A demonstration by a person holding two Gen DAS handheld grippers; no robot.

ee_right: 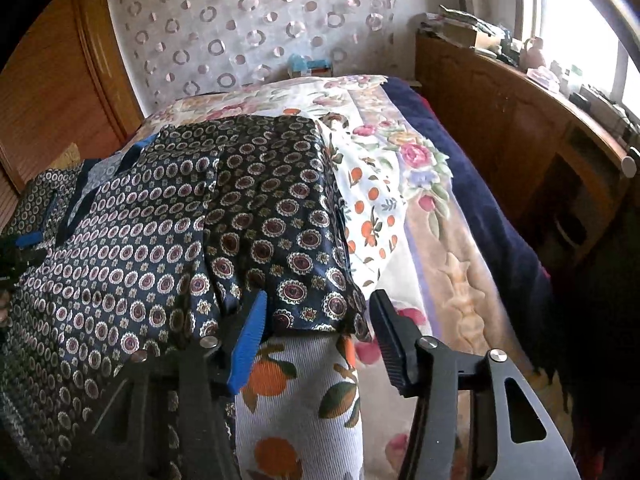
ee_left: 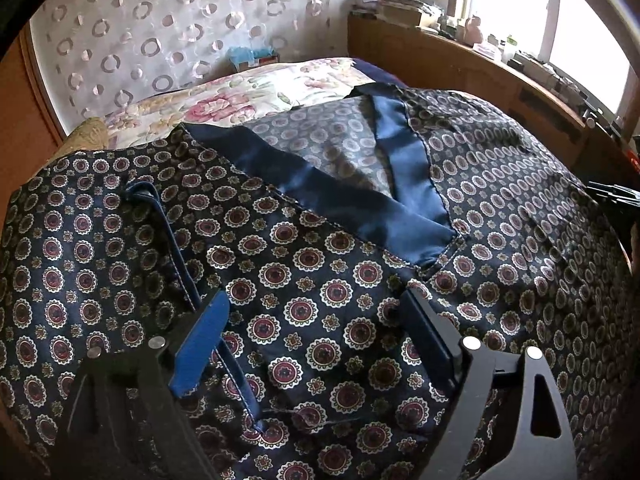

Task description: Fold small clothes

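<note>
Navy patterned garment (ee_left: 320, 300) flat on bed (ee_right: 432, 240) — L gripper (ee_left: 316, 312) & R gripper (ee_right: 318, 326) fingers spread.

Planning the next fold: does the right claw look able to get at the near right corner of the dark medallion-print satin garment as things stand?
Probably yes. The right claw is open, with the dark medallion-print satin garment corner between its fingers and nothing covering it; only the orange-print white cloth lies underneath.

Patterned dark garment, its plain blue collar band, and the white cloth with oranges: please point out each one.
patterned dark garment (ee_left: 312, 292), left wrist view, flat printed front.
plain blue collar band (ee_left: 360, 200), left wrist view, shiny middle.
white cloth with oranges (ee_right: 296, 396), right wrist view, ribbed part between the fingers.
</note>
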